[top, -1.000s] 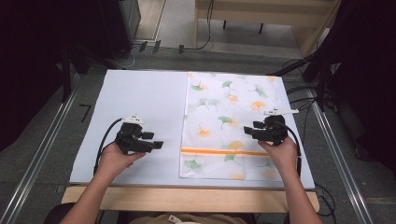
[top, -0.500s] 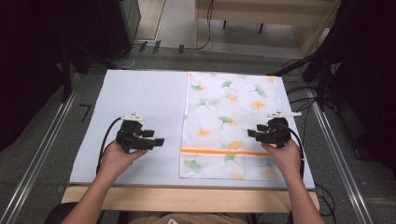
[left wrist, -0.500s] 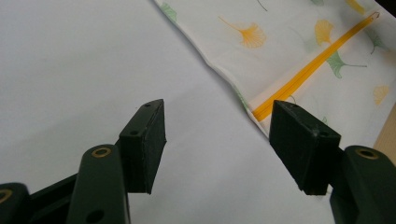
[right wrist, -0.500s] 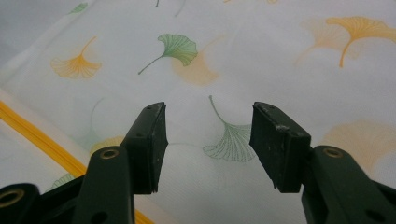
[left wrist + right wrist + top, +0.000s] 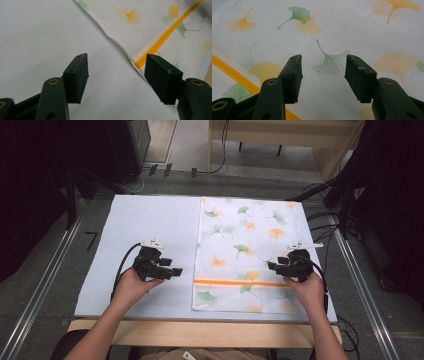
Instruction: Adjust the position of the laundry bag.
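Cloth: a white rectangular cloth (image 5: 247, 252) printed with green and orange ginkgo leaves, lying flat, with one orange stripe (image 5: 240, 282) running across it near the person's end.
Cloth position: on the right half of the pale table mat (image 5: 145, 225), its long edges running away from the person.
Left gripper: the left gripper (image 5: 176, 271) is over bare mat just left of the cloth's left edge, level with the stripe; jaws stand wide apart, nothing between them.
Right gripper: the right gripper (image 5: 272, 266) is over the cloth near its right edge, just above the stripe; jaws apart and empty, pointing toward the cloth's middle.
Change, left: since a second ago it has barely shifted beside the cloth's edge.
Change, right: it has drawn back toward the person, from higher on the cloth down to the stripe.
Change, cloth: lies as it did.
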`<state>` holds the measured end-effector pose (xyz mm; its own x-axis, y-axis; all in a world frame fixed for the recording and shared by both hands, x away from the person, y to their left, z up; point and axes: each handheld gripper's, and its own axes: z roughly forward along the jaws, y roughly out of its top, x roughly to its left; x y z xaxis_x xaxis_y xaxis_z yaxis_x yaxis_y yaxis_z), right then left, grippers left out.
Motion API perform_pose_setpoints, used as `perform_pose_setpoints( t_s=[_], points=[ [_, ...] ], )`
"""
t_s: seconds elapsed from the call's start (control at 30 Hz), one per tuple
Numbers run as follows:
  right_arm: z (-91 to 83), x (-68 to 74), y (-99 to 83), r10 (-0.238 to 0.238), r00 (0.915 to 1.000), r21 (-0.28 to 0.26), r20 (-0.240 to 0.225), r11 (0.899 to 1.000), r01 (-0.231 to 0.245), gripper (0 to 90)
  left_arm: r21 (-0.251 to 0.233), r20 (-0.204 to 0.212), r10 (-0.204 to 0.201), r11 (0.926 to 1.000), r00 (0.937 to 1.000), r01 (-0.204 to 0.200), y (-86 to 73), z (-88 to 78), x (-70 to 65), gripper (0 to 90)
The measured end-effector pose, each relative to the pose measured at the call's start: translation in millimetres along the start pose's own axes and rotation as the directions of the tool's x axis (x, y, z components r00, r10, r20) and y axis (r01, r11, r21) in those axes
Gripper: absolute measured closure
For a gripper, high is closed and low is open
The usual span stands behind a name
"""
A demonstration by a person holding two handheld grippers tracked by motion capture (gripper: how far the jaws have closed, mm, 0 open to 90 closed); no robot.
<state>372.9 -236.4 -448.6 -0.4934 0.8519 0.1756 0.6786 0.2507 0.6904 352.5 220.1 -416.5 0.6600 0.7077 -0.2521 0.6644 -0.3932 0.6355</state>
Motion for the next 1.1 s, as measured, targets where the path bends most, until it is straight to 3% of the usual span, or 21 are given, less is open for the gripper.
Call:
perform_pose_setpoints(
  t_s=[0.2,0.63,0.83,0.87,1.0,1.1],
  points=[
    [-6.9,-2.4,-7.6,0.014,0.9998,-0.003,-0.011,1.000,-0.014,51.7,-0.008,-0.003,0.032,0.9995,0.9995,-0.032,2.8,6.0,-8.0,39.0],
    [-17.8,-14.0,-18.6,0.033,0.9990,-0.003,0.030,0.999,-0.033,49.3,0.007,0.011,0.019,0.9998,0.9998,-0.019,9.5,18.5,-12.0,44.1],
    [-20.5,-19.3,-20.9,0.045,0.9978,-0.003,0.049,0.999,-0.045,50.3,0.026,0.029,0.028,0.9993,0.9992,-0.029,11.7,28.4,-16.8,46.6],
    [-21.1,-21.7,-20.1,0.046,0.9974,-0.002,0.056,0.999,-0.046,50.3,0.030,0.045,0.010,0.9995,0.9989,-0.011,11.8,32.6,-17.6,49.5],
    [-24.1,-25.1,-17.8,0.044,0.9969,-0.009,0.066,0.999,-0.043,50.1,0.040,0.039,-0.001,0.9992,0.9993,0.000,12.7,37.6,-18.3,50.8],
    [-26.4,-33.7,-14.9,0.044,0.9938,-0.012,0.102,0.999,-0.043,50.1,0.056,0.031,0.006,0.9984,0.9995,-0.008,11.9,42.0,-22.2,50.8]
  ],
)
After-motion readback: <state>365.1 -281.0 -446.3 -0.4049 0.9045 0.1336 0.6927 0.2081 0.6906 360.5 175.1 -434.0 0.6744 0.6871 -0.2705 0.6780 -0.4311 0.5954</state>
